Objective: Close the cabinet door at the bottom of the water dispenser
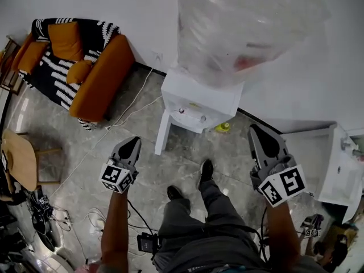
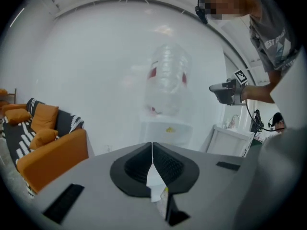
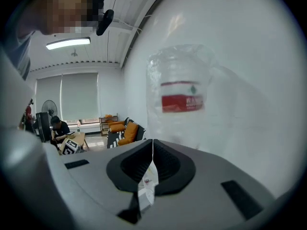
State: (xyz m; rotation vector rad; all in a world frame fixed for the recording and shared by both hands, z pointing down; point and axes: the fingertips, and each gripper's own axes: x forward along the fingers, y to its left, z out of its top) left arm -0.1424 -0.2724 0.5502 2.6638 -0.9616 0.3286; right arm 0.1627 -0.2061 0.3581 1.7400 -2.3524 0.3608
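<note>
floor: grey tiles (image 1: 85,147) lay under the water dispenser (image 1: 200,102), far side.
cabinet door (image 1: 162,131): stood open at its lower left.
left gripper (image 1: 134,141), right gripper (image 1: 256,129): jaws pressed together, empty.
step: push best placed near the door's free edge.

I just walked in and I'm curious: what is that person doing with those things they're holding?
A person stands facing a white water dispenser with a big bottle on top. They carry two tools, the left tool and the right tool, both shut and empty. Neither touches the dispenser. The door at its bottom looks open.
</note>
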